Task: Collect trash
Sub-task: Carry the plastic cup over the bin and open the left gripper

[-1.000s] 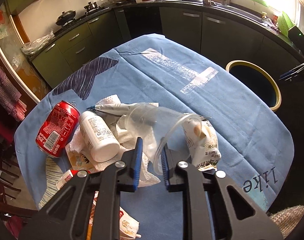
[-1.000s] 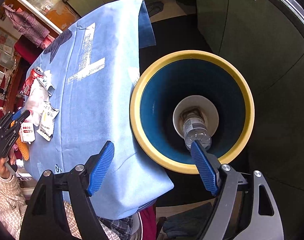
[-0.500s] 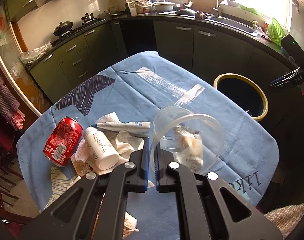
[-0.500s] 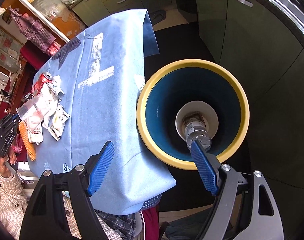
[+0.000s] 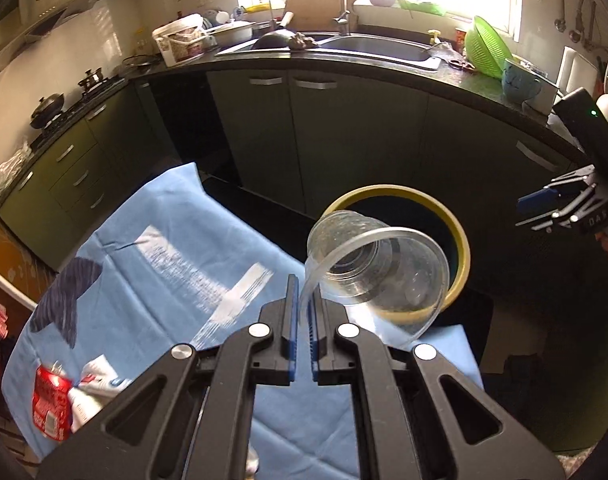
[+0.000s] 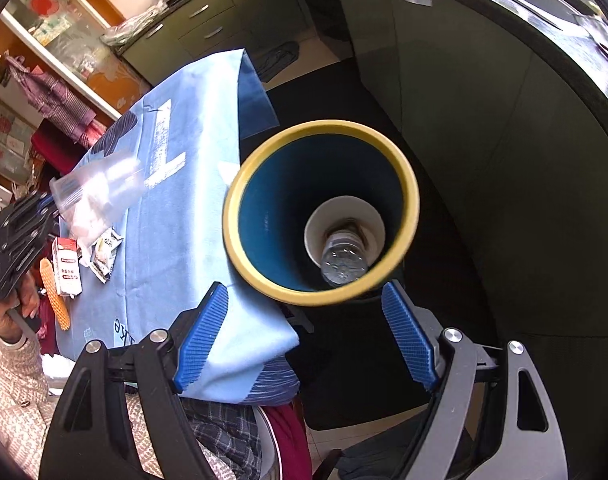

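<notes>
Left wrist view: clear cup (image 5: pixel 378 276) pinched by its rim in the left gripper (image 5: pixel 303 320), jaws shut tight on the thin plastic wall, cup body leaning forward and to the right of the fingertips. A second ago lay on its side among the litter on the cloth (image 5: pixel 152 264); half a second ago already clamped and raised; now carried across, with the bin (image 5: pixel 462 248) showing straight ahead through and beyond the cup. Not yet clearly over the opening, judging from the right wrist view, where the blurred cup (image 6: pixel 100 188) hangs above the cloth, well left of the bin's rim (image 6: pixel 408 184).

Behind and to the left of the left fingers: red can (image 5: pixel 50 408) and a white bottle (image 5: pixel 82 412) lying on the cloth, not yet collected. From the right wrist view, more scraps near the left gripper: a small carton (image 6: pixel 67 266), a wrapper (image 6: pixel 106 256).

Right gripper (image 6: pixel 304 336): fingers spread wide, nothing between them, hanging above the bin's near rim, a plastic bottle (image 6: pixel 344 264) lying at the bottom beyond the fingertips.

Meaning for the task, as a judgement: pickup done, transfer under way; remaining is a short carry onward until the cup clears the yellow rim, then release. Risk: the thin rim slipping or buckling in the pinch.
</notes>
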`<state>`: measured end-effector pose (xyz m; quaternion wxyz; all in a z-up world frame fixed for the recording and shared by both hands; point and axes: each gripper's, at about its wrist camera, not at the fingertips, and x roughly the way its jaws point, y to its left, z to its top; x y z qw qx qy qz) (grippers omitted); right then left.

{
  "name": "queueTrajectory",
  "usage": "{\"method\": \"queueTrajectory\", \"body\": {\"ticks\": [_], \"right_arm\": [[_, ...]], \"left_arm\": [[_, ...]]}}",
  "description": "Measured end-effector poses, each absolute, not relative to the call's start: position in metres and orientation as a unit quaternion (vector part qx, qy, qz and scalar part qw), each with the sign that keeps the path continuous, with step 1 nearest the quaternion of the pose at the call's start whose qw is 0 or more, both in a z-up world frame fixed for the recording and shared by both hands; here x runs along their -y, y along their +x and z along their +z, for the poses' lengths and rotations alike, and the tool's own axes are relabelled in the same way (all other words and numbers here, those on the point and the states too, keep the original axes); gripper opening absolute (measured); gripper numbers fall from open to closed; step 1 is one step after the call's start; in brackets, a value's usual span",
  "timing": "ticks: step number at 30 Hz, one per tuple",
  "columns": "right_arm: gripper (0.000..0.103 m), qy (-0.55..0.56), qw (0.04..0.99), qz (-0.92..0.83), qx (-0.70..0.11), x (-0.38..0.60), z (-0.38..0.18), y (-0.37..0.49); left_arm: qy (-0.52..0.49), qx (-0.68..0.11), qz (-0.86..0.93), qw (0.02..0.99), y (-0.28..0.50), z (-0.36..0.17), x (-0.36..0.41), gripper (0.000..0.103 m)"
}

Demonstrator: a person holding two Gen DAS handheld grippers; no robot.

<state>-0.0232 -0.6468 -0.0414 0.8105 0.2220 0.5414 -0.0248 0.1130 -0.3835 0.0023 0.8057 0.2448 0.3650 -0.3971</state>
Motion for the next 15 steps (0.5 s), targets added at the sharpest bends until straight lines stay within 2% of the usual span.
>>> {"method": "queueTrajectory", "body": {"ticks": [8, 9, 11, 12, 13, 14, 15], "right_arm": [[0.079, 0.242, 0.803, -0.040, -0.543, 0.670, -0.051, -0.049], [0.079, 0.243, 0.802, -0.041, -0.544, 0.671, -0.052, -0.051], [0.079, 0.244, 0.802, -0.040, -0.544, 0.673, -0.054, -0.052], [0.079, 0.243, 0.802, -0.039, -0.544, 0.672, -0.054, -0.052], [0.079, 0.242, 0.801, -0.038, -0.546, 0.671, -0.054, -0.051], [0.079, 0.240, 0.801, -0.037, -0.546, 0.671, -0.054, -0.050], [0.079, 0.239, 0.802, -0.036, -0.547, 0.670, -0.054, -0.049]], "left_arm": [[0.244, -0.432, -0.423, 0.758, 0.134, -0.059, 0.492, 0.007], [0.244, -0.438, -0.420, 0.756, 0.137, -0.064, 0.499, 0.011], [0.244, -0.436, -0.416, 0.759, 0.138, -0.067, 0.505, 0.029], [0.241, -0.433, -0.417, 0.762, 0.137, -0.065, 0.504, 0.033], [0.238, -0.431, -0.419, 0.763, 0.136, -0.061, 0.500, 0.042], [0.235, -0.430, -0.421, 0.764, 0.135, -0.057, 0.495, 0.047], [0.230, -0.428, -0.423, 0.765, 0.133, -0.051, 0.487, 0.047]]}}
